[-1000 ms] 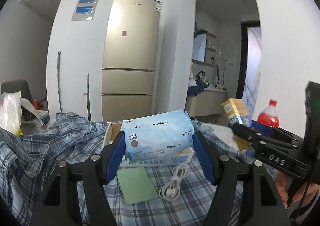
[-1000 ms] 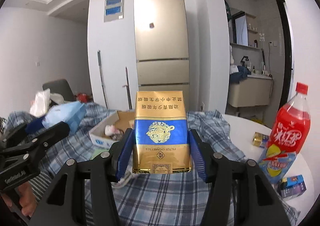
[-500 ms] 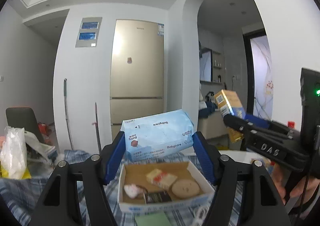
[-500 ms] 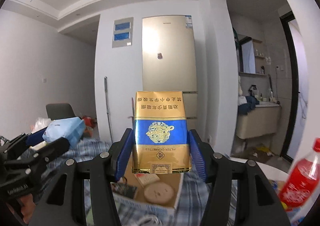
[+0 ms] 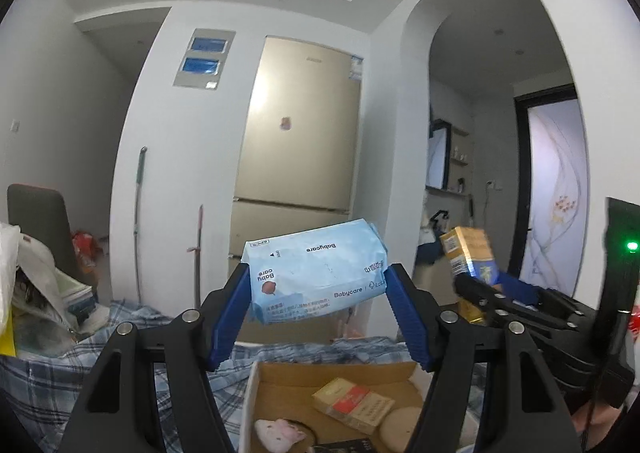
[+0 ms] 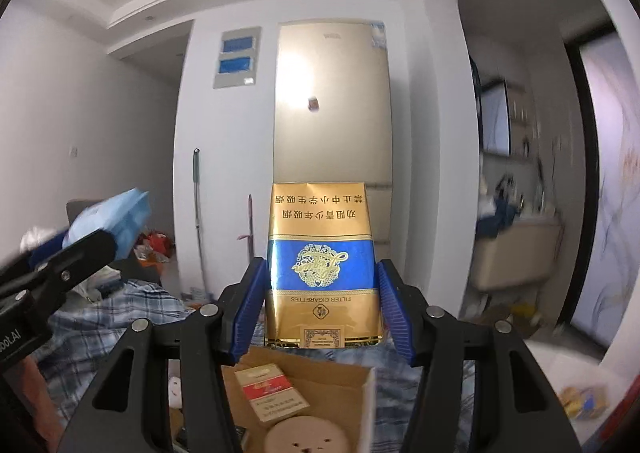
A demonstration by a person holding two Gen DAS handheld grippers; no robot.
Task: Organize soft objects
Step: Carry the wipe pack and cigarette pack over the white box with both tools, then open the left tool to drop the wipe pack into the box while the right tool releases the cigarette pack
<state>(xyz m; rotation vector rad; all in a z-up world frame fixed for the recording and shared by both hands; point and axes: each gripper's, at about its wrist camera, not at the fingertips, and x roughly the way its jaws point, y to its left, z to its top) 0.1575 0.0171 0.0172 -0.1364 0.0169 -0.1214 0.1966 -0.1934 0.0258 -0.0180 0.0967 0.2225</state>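
Blue fingers (image 5: pixel 236 317) of the left gripper (image 5: pixel 318 313) press both ends of a pale blue tissue pack (image 5: pixel 316 277), about half open and clamped on it, holding it level in the air. In the right wrist view, the right gripper (image 6: pixel 320 301) has its fingers (image 6: pixel 248 305) closed against the sides of a gold and blue cigarette pack (image 6: pixel 320 265), held upright, also in the air.

Below both grippers sits an open cardboard box (image 5: pixel 256 405). It holds a red and gold packet (image 5: pixel 352 409), a round tan disc (image 5: pixel 400 429) and a small pink and white soft thing (image 5: pixel 280 431). The box rests on a blue checked cloth (image 5: pixel 52 381) that covers the counter.

Compared with a second ago, both views have swung up and forward. Then the cloth, a green card and a white cable filled the lower frame, with the box behind the tissue pack. Now the box lies right under the fingers, and the fridge (image 5: pixel 304 133) and ceiling fill the upper frame. Neither grip has changed.

Judging from this, both packs have been carried over the box and are about ready to be lowered in. The tissue pack is soft and may sag or slip when released. Beyond, a plastic bag (image 5: pixel 24 293) sits far left, and a doorway (image 5: pixel 552 189) far right.
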